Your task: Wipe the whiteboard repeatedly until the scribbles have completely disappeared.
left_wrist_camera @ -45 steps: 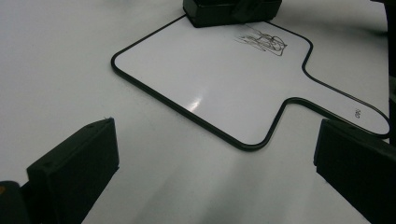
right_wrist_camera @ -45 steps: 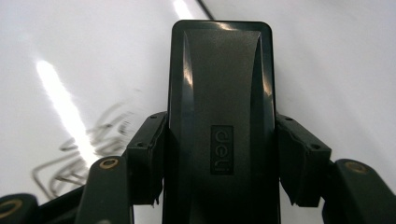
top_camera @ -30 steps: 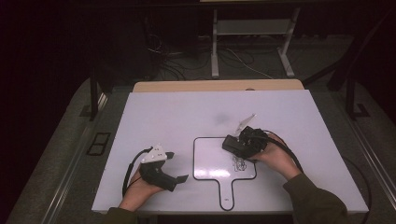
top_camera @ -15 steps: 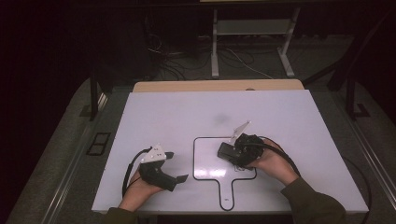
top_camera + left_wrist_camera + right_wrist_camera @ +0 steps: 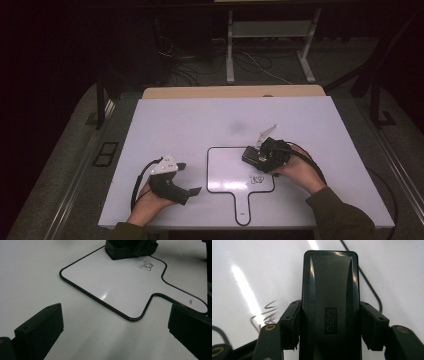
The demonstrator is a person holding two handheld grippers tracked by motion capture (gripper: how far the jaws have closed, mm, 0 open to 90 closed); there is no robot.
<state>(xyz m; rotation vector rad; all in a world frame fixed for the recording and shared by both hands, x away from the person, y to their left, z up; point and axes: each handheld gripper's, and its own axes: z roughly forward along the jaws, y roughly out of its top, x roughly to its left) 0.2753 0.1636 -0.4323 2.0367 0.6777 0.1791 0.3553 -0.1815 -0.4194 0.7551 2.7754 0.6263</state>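
A: Two grippers are sitting in your hands. Your right gripper (image 5: 257, 159) is squeezing the black eraser (image 5: 330, 297) by its two long sides. In the right gripper view you are seeing the eraser's top up close, with little letters pressed into it.

B: Where is the eraser lying?

A: You are holding it flat on the small whiteboard (image 5: 225, 172), the one with a black edge and a handle pointing toward you. From the high view, the eraser (image 5: 255, 157) is sitting at the board's right side, near its far edge. A small black scribble (image 5: 257, 178) is showing just beside it, on your side.

B: And your other hand?

A: Your left gripper (image 5: 192, 180) is resting on the white table (image 5: 200, 120), left of the board and apart from it. Its jaws are standing wide apart with nothing between them. The left gripper view is showing that best: bare table between the two jaws, then the whiteboard (image 5: 117, 287), the scribble (image 5: 145, 265), and the eraser (image 5: 125, 251) at the far end. That view is also showing tiny writing on the handle, too small to read.
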